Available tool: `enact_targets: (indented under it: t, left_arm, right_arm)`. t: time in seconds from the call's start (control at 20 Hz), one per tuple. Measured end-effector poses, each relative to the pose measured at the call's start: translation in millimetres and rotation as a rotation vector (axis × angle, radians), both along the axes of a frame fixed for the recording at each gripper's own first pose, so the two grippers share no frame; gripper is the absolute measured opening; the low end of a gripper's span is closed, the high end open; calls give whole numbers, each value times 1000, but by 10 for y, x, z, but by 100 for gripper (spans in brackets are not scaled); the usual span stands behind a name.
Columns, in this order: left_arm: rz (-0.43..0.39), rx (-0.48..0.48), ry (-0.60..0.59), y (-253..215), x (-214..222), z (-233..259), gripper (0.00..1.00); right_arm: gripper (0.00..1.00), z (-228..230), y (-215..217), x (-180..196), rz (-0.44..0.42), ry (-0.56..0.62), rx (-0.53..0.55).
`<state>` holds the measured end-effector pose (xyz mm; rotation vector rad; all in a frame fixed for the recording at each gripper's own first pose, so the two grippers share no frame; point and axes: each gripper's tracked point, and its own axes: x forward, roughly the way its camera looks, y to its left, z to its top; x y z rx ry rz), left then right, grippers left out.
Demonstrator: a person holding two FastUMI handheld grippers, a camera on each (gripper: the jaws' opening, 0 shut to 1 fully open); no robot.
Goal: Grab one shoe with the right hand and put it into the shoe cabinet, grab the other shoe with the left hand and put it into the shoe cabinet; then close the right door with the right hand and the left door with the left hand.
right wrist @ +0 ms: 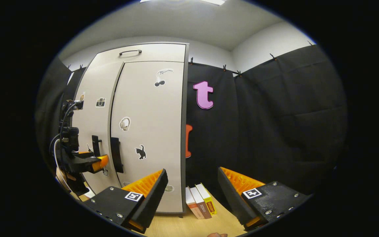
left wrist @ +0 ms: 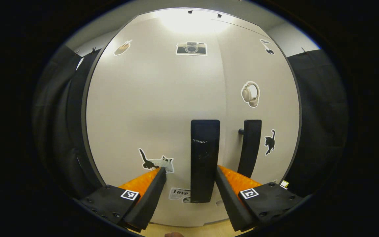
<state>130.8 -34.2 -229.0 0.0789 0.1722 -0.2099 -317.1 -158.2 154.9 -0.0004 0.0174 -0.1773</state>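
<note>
Both doors of the shoe cabinet (right wrist: 133,131) are seen lying flush, with only a thin seam between them, and no shoe is to be seen on the worktop (right wrist: 176,227); the shoes are therefore judged to be already inside and the doors shut or all but shut. What is left, if anything, is judged to be a last press on the left door (left wrist: 156,108) and the withdrawal of the tools.

In the left gripper view the left tool (left wrist: 191,179) is held close against the cabinet front, its fingers spread apart to either side of the left door handle (left wrist: 204,158) without pressing on it. The right door handle (left wrist: 250,146) stands just beside it, across the seam. The right tool (right wrist: 191,179) is held well back from the right door (right wrist: 150,131), released and with nothing between its fingers.

The cabinet is pale, tall and flat-fronted, with dark upright handles near the seam and stickers on both doors. It stands on the wooden worktop before the black cloth wall, with three books (right wrist: 200,201) leaning just beside its right foot.
</note>
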Motion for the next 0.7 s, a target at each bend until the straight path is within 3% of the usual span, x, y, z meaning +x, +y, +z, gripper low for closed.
enact_targets:
  t: [0.3,0.7]
  left_arm:
    - [-8,-12,-74,280,-391,583,95]
    - [198,-65,-154,1172,-988,1194,95]
  right_arm:
    - [94,180,54,124,54,-5,40]
    - [94,957,301,62,159,-121,1]
